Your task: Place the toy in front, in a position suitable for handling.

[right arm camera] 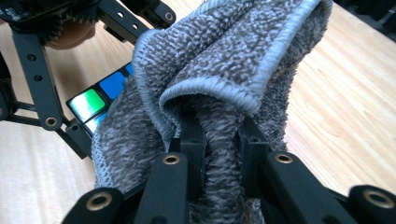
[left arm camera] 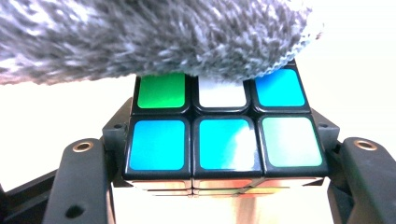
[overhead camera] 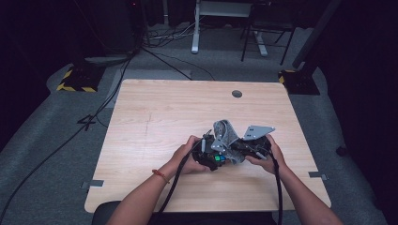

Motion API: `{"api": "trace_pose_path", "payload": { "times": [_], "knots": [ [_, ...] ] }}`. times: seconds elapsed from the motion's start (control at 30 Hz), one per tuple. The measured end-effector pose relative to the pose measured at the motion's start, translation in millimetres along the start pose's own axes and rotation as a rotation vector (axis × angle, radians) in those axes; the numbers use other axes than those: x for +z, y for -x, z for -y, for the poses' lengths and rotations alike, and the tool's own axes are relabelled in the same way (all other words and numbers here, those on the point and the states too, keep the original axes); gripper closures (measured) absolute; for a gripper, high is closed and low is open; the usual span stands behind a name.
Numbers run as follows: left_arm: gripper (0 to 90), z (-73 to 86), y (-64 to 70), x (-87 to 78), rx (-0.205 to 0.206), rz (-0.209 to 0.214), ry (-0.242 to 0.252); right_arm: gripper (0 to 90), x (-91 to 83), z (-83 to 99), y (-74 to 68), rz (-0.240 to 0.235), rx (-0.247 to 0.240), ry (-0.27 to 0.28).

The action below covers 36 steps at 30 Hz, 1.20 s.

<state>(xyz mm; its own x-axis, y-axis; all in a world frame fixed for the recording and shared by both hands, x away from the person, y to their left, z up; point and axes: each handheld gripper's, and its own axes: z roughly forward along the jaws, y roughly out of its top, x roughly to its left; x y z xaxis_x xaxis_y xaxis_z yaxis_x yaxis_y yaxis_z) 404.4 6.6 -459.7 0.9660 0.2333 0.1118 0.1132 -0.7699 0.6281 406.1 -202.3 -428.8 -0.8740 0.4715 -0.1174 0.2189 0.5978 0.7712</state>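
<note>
Grey terry cloth [right arm camera: 224,79], bound with a stitched hem, is seen bunched and pinched between the closed fingers of the right gripper [right arm camera: 219,154]; its folds rise above the fingertips and drape over the upper face of a puzzle cube [left arm camera: 219,135]. In the left gripper view the cloth covers the far part of the cube, leaving two rows of stickers exposed: green, white and blue behind, three blue to pale teal squares in front. The cube is clamped by its two sides between the fingers of the left gripper [left arm camera: 224,158], which are closed on it about a cube's width apart. In the right gripper view a green and a blue sticker of the cube are shown beside the cloth's left edge.

In the high view both grippers are held together just above the near middle of the surface [overhead camera: 155,122], a pale wood-grain tabletop with a round cable hole [overhead camera: 237,93] near its far edge. The left hand [overhead camera: 187,157] and the right hand [overhead camera: 270,157] are wrapped around the gripper bodies, a black cable trailing back from each. A red band [overhead camera: 160,175] is worn on the left wrist. Grey carpet [overhead camera: 47,140] surrounds the surface, with loose cables and yellow-and-black striped stand bases [overhead camera: 77,80] recorded beyond it.
</note>
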Motion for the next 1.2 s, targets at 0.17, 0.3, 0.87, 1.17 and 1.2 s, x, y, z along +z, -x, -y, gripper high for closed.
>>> {"api": "trace_pose_path", "payload": {
  "times": [0.17, 0.3, 0.87, 1.17, 1.2],
  "knots": [
    [33.7, -1.2, 3.8, 4.9, 0.015, -0.012, -0.018, 77.0, 0.7, -10.9, -15.1, -0.063, -0.026, 0.029],
    [33.7, -2.4, 5.3, 6.1, 0.018, -0.018, -0.022, 77.0, 4.2, -16.1, -25.4, -0.096, -0.037, 0.036],
    [33.7, 0.3, -4.4, -9.2, -0.018, -0.056, 0.007, 76.9, -0.1, 0.1, -0.4, 0.003, 0.034, 0.041],
    [33.7, -6.2, 3.9, 0.2, 0.006, -0.053, -0.002, 76.8, 3.8, -18.0, -28.6, -0.063, -0.037, 0.082],
    [33.7, -6.2, 3.9, 0.2, 0.006, -0.053, -0.002, 76.8, 3.8, -18.0, -28.6, -0.063, -0.037, 0.082]
  ]
}}
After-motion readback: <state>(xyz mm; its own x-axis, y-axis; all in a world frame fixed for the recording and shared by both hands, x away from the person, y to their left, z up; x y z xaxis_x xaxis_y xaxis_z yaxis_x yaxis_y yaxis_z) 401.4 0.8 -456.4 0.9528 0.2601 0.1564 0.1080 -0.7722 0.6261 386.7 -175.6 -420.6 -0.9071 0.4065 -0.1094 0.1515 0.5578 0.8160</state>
